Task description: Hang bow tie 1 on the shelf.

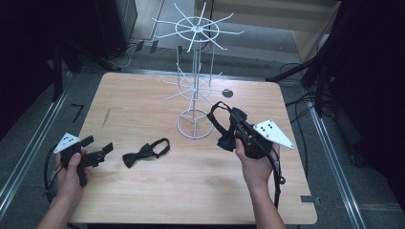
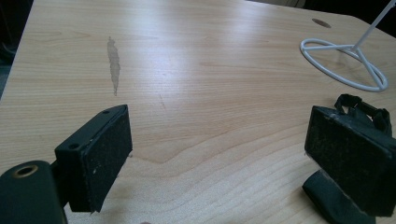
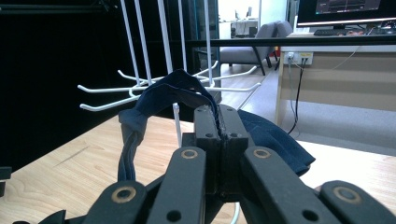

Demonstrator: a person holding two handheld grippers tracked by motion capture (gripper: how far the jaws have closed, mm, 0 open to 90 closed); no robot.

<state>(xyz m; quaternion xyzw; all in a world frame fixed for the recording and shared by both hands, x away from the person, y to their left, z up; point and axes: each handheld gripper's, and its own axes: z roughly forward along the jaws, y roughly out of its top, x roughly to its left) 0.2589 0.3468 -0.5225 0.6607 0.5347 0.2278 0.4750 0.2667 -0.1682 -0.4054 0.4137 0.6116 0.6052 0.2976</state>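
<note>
Bow tie (image 1: 228, 125) number one sits pinched between the right gripper (image 3: 219, 122)'s closed jaws, its strap loop raised just right of the white wire rack (image 1: 195, 78), not yet on a hook. Left gripper (image 1: 99, 149) waits near the left edge, jaws wide, empty. Second bow tie (image 1: 145, 153) lies on the table (image 1: 157, 195), left to hang.

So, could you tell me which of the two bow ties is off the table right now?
The bow tie clamped in the right gripper, held up beside the white rack. The other bow tie lies flat on the table, untouched, near the open left gripper.
</note>
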